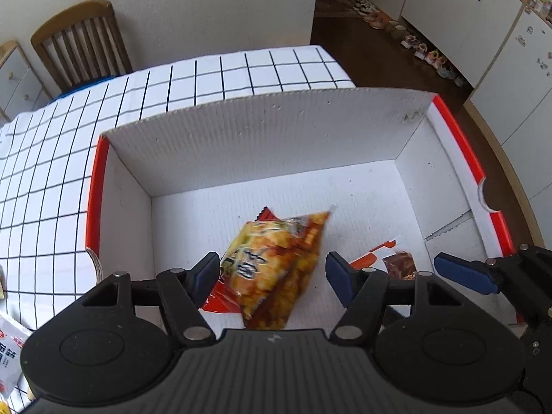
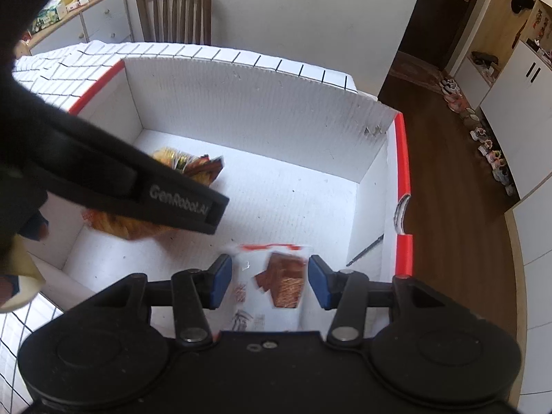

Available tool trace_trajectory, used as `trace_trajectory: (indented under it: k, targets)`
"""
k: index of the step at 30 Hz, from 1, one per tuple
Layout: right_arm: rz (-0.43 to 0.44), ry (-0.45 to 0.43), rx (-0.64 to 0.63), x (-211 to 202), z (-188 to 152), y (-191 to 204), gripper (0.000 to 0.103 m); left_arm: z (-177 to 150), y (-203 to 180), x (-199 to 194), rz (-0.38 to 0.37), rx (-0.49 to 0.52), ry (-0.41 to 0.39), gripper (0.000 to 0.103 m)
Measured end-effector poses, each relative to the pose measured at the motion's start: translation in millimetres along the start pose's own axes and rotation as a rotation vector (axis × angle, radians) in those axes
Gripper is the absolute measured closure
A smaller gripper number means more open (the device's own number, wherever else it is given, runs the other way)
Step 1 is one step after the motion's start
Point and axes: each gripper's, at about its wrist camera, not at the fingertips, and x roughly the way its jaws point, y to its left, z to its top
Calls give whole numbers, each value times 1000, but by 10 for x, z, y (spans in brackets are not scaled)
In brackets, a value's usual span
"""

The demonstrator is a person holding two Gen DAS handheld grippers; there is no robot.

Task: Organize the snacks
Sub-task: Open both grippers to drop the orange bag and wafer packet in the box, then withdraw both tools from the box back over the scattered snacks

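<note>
A white cardboard box (image 1: 269, 131) with red edges stands on the checked table. My left gripper (image 1: 272, 276) is open over the box. A yellow-orange snack bag (image 1: 276, 269) lies between and below its fingers, blurred, not pinched. My right gripper (image 2: 269, 283) is open too. A white packet with brown snack pieces (image 2: 276, 283) sits between its pads, blurred, with gaps on both sides. That packet shows in the left wrist view (image 1: 396, 262) beside the right gripper's blue finger (image 1: 465, 274). The yellow bag also shows in the right wrist view (image 2: 183, 165), partly hidden by the left gripper's body (image 2: 138, 179).
The box (image 2: 262, 103) sits near the table's right edge, above brown floor (image 2: 448, 207). A white-and-red packet (image 1: 10, 352) lies on the tablecloth (image 1: 51, 172) at lower left. A wooden chair (image 1: 82, 45) stands behind the table. Cabinets and shoes line the right wall.
</note>
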Motion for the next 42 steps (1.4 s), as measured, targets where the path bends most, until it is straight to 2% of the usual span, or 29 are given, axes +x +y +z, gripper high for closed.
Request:
trace_trajectory:
  k: [5, 7, 9, 19, 23, 34, 39, 42]
  targets:
    - [11, -18, 3, -83, -3, -3, 50, -1, -10, -124, -17, 16, -18, 35]
    - [13, -26, 3, -124, -6, 0, 47, -21, -14, -182, -21, 23, -28, 30]
    - [13, -42, 6, -173, -13, 0, 41, -39, -13, -234, -18, 31, -41, 30]
    - [15, -81, 8, -409, -48, -19, 37, -163, 54, -562, -37, 25, -100, 30]
    - [9, -103, -13, -525, -85, 22, 29, -216, 138, -702, -48, 4, -129, 30]
    - [26, -150, -13, -847, -122, 157, 22, -404, 410, -1178, -74, 1, -232, 30]
    - [30, -183, -11, -1015, -134, 271, 15, -555, 544, -1424, -91, 27, -281, 30]
    - [28, -201, -4, -1107, -150, 363, 13, -657, 629, -1563, -96, 39, -312, 22]
